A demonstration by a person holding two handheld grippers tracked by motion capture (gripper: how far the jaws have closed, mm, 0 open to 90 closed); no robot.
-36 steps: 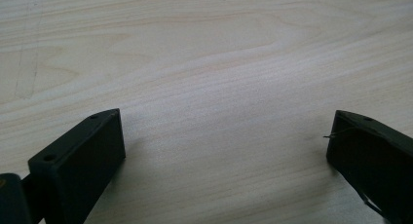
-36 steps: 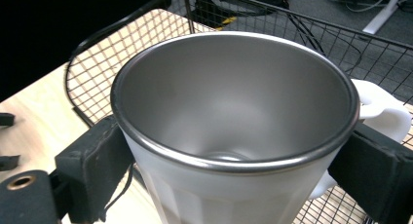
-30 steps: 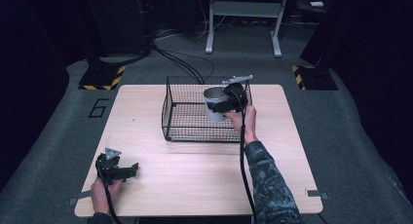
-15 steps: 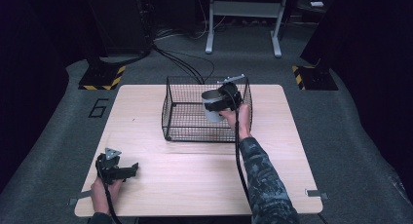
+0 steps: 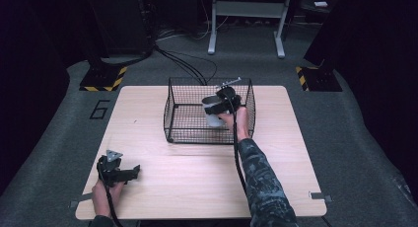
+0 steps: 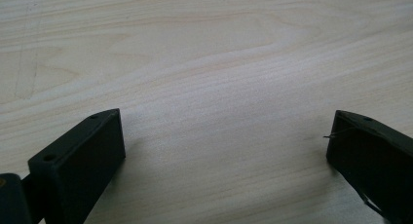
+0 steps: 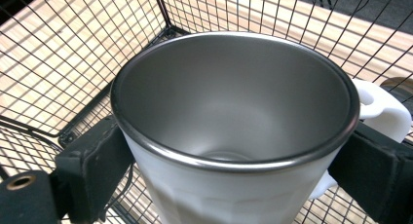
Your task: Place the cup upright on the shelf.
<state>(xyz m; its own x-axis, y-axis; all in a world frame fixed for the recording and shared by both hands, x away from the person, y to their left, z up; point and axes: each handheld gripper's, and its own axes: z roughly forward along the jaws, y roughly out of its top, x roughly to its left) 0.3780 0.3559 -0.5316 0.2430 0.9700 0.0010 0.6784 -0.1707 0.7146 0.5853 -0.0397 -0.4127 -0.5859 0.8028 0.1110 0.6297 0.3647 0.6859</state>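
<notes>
A white mug (image 7: 234, 136) with a steel inside and a white handle is held upright inside the black wire basket (image 5: 177, 108), with my right gripper (image 5: 220, 107) shut on its body. In the right gripper view the two jaws press the mug's sides just under the rim, and the handle sticks out to the right. The mug (image 5: 213, 111) hangs in the basket's right half, above its floor. My left gripper (image 5: 121, 172) stands open near the table's front left corner, with bare wood (image 6: 219, 112) between its jaws.
The wooden table (image 5: 148, 187) carries the basket at its back middle. Dark floor, black cables and a metal stand (image 5: 246, 19) lie beyond the far edge. Black-and-yellow striped blocks (image 5: 103, 79) sit on the floor at both back corners.
My right gripper has carried the mug a little left and down, deeper into the basket. The left gripper has stayed where it was.
</notes>
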